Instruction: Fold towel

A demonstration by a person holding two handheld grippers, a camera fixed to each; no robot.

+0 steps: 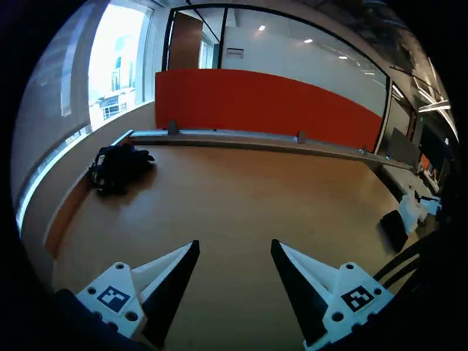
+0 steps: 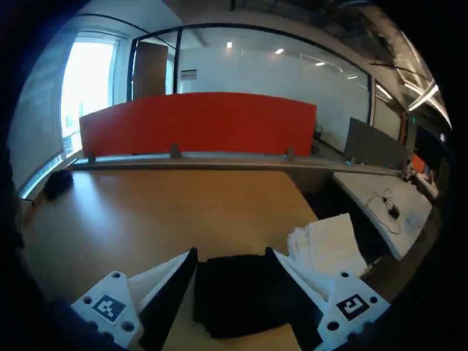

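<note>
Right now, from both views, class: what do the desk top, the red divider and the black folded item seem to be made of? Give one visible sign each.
Desk top: wood or wood-look laminate, smooth semi-gloss; warm brown with soft window sheen.
Red divider: likely fabric-covered or painted panel, matte; flat colour, no glare.
Black folded item: probably cloth, perhaps the towel; dull, soft-edged, layered.

left gripper view: black bag (image 1: 117, 168) on wooden desk (image 1: 245, 199), 9 o'clock | red partition (image 1: 263, 105), 12 o'clock | right gripper view: cable (image 2: 381, 200) on white desk (image 2: 357, 184), 3 o'clock
</note>
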